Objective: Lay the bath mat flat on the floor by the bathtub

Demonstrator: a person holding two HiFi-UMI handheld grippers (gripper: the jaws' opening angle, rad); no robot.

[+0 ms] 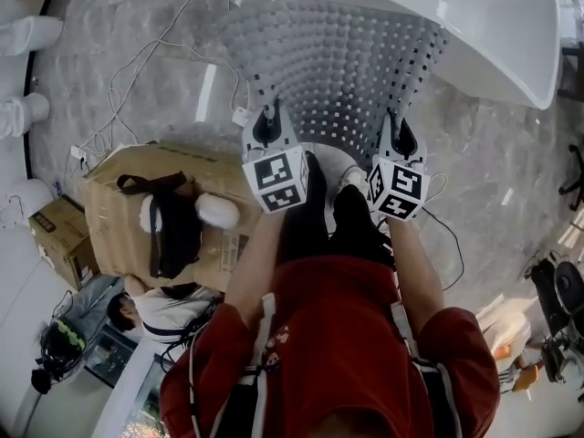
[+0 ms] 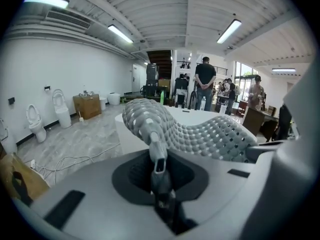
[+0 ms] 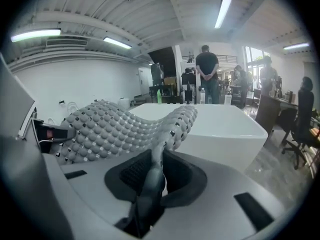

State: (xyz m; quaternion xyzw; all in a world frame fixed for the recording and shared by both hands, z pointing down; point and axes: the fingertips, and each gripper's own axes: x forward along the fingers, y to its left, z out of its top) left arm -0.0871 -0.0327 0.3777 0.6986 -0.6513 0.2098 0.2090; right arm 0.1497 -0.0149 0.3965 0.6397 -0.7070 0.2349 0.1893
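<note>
Grey perforated rubber bath mat, sagging between white bathtub and holder, one near corner clamped in left gripper, the other in right gripper.

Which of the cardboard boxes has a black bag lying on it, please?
The large box beside the left gripper; the smaller box further left carries none.

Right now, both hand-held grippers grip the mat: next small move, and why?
Probably lower both together toward the floor. The left hand-held gripper and right hand-held gripper each pinch a near corner of the bath mat, which sags between them beside the bathtub, not yet flat.
</note>
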